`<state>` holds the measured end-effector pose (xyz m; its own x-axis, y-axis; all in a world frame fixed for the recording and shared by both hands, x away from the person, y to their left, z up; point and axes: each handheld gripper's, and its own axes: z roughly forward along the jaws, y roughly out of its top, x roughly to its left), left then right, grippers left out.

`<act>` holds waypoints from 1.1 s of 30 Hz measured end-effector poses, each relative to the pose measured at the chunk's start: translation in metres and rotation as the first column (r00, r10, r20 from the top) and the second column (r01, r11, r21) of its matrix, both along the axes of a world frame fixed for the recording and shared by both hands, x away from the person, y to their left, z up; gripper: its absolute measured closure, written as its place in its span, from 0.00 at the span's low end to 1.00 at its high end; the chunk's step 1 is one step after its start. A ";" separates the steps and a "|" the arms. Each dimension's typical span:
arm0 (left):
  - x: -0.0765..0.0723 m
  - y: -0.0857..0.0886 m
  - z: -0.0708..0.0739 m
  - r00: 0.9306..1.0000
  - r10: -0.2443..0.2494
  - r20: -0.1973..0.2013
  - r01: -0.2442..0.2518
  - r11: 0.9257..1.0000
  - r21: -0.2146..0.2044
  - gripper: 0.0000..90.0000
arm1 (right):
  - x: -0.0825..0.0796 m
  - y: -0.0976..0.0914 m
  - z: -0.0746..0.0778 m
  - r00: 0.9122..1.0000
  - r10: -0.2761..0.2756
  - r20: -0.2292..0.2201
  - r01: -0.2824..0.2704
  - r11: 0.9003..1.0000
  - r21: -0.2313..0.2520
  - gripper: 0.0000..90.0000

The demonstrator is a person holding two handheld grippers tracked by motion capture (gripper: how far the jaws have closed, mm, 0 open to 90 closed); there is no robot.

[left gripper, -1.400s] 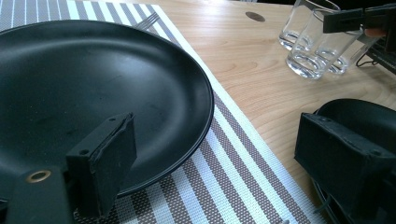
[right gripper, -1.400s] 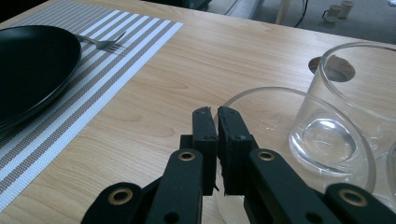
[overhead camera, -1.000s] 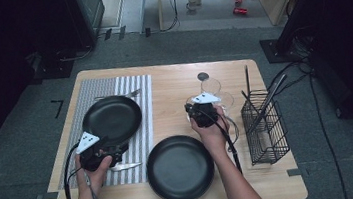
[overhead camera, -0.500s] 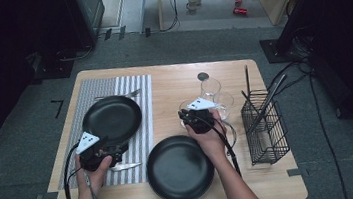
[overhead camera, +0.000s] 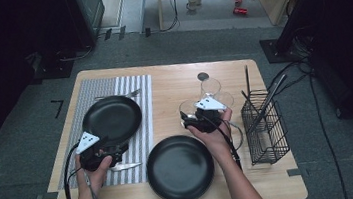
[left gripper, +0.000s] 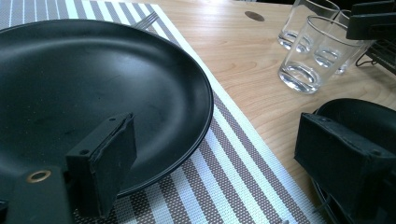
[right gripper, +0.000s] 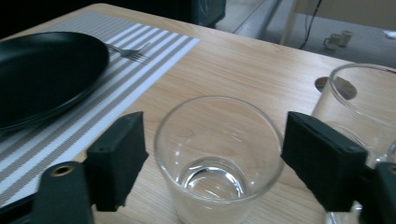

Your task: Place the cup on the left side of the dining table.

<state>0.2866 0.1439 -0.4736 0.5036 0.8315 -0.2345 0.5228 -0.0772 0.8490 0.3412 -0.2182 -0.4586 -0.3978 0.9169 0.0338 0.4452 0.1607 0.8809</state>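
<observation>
2 tongs: left tongs point(left gripper: 224, 158) wide, idle beside a plate point(left gripper: 93, 84).
Change: right tongs point(right gripper: 212, 154) just opened, pads clear of the glass point(right gripper: 219, 154).
Glass: upright between them on the worktop point(right gripper: 252, 65).
Meaning: likely set down.

Readable text: none in any view.
Black plates point(overhead camera: 112, 119): plain, no brand or mark.
Glasses point(right gripper: 218, 154): clear, no print or logo.
Striped placemat point(overhead camera: 139, 91): stripes alone, no lettering.
Wire basket point(overhead camera: 265, 127): no tag or label.
Red cans on the floor point(overhead camera: 240, 10): too small and blurred to read.
Table point(overhead camera: 172, 82): bare wood, no sign or number.
</observation>
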 end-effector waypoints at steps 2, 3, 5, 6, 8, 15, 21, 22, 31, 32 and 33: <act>0.000 0.000 0.000 1.000 -0.003 -0.003 0.003 1.000 -0.002 0.14 | 0.003 0.000 -0.003 1.000 -0.013 -0.017 0.013 1.000 -0.010 0.17; 0.000 0.000 0.000 1.000 -0.004 -0.002 0.004 1.000 -0.001 0.14 | 0.004 0.000 -0.004 1.000 -0.014 -0.022 0.014 1.000 -0.014 0.16; 0.000 0.000 0.000 1.000 -0.003 -0.002 0.003 1.000 -0.003 0.14 | 0.007 0.001 -0.007 0.999 -0.008 -0.043 0.007 1.000 -0.019 0.15; 0.000 -0.001 0.000 1.000 -0.003 -0.002 0.003 1.000 -0.004 0.14 | 0.008 0.002 -0.009 0.999 -0.007 -0.052 0.006 1.000 -0.021 0.15; 0.000 -0.001 0.000 1.000 -0.006 -0.002 0.006 1.000 -0.002 0.14 | 0.011 0.003 -0.013 0.997 -0.012 -0.073 0.010 1.000 -0.024 0.14; -0.001 0.001 0.000 1.000 -0.006 0.001 0.006 1.000 -0.006 0.14 | 0.022 0.008 -0.028 0.992 -0.023 -0.122 0.016 0.998 -0.055 0.19; -0.001 0.002 0.000 1.000 -0.009 0.002 0.009 1.000 -0.007 0.14 | 0.026 0.010 -0.031 0.991 -0.024 -0.131 0.017 0.998 -0.054 0.22; -0.001 0.002 0.000 1.000 -0.010 0.006 0.010 1.000 -0.008 0.14 | 0.026 0.011 -0.031 0.991 -0.027 -0.130 0.020 0.998 -0.054 0.22; -0.002 -0.001 0.001 1.000 -0.023 0.017 0.023 1.000 -0.004 0.14 | 0.023 0.011 -0.027 0.990 -0.043 -0.133 0.036 0.998 -0.060 0.22; -0.002 -0.002 0.001 1.000 -0.026 0.016 0.026 1.000 -0.003 0.14 | 0.022 0.011 -0.025 0.990 -0.045 -0.132 0.038 0.998 -0.059 0.22; -0.002 -0.002 0.001 0.999 -0.029 0.015 0.029 1.000 -0.006 0.14 | 0.021 0.010 -0.024 0.991 -0.043 -0.129 0.036 0.998 -0.059 0.22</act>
<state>0.2846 0.1416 -0.4728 0.5309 0.8150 -0.2321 0.5074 -0.0864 0.8574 0.3620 -0.2081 -0.4824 -0.3567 0.9337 0.0305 0.5624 0.1886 0.8051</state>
